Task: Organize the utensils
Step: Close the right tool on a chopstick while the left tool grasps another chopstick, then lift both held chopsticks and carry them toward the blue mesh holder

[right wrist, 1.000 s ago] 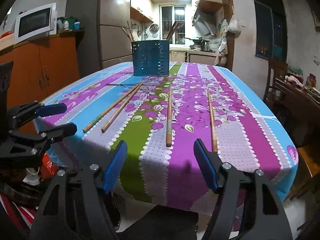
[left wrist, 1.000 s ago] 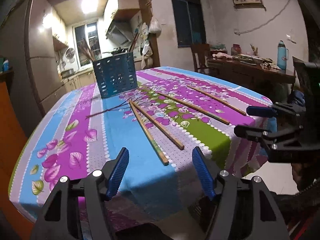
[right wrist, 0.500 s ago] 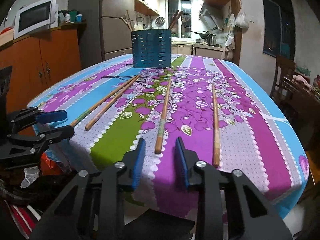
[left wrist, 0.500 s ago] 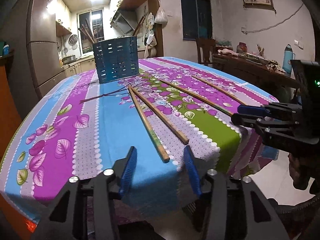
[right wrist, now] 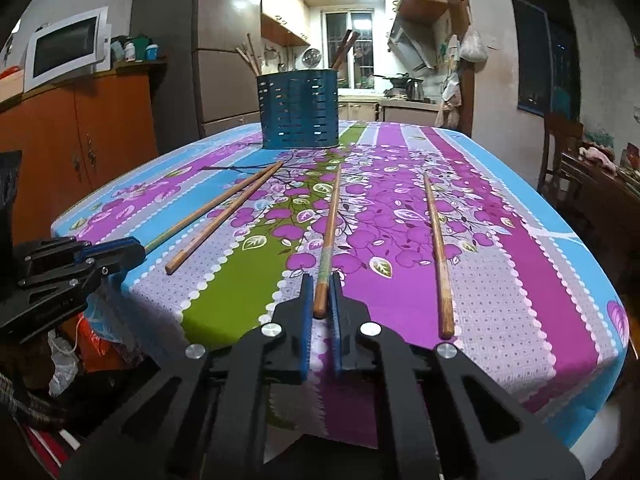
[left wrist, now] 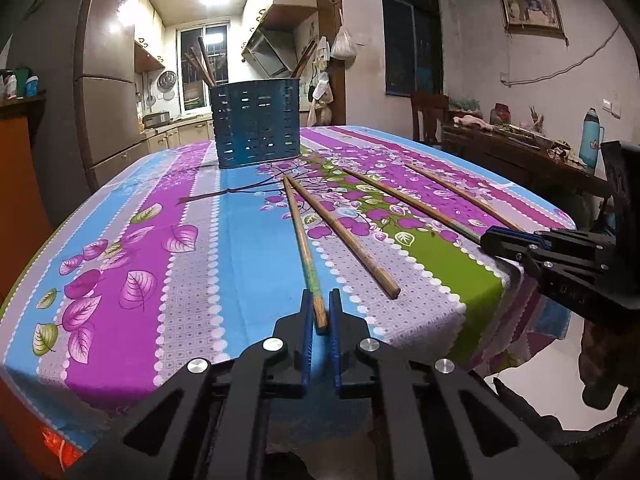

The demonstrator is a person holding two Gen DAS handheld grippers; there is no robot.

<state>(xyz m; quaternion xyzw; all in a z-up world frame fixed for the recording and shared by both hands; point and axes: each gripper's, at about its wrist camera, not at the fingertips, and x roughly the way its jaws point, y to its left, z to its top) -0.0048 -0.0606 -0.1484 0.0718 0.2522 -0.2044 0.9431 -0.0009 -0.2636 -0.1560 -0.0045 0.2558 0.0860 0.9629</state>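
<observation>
Both grippers, wide apart a second ago, now each pinched on a chopstick: left gripper (left wrist: pixel 319 312) on leftmost chopstick (left wrist: pixel 303 244), right gripper (right wrist: pixel 321 294) on third chopstick (right wrist: pixel 330 232).

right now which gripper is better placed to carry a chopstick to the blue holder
Roughly even: the left gripper and the right gripper each have their jaws closed around a chopstick's near end. Left has a slight edge, probably: its chopstick points almost at the blue holder, with a seemingly shorter path.
</observation>
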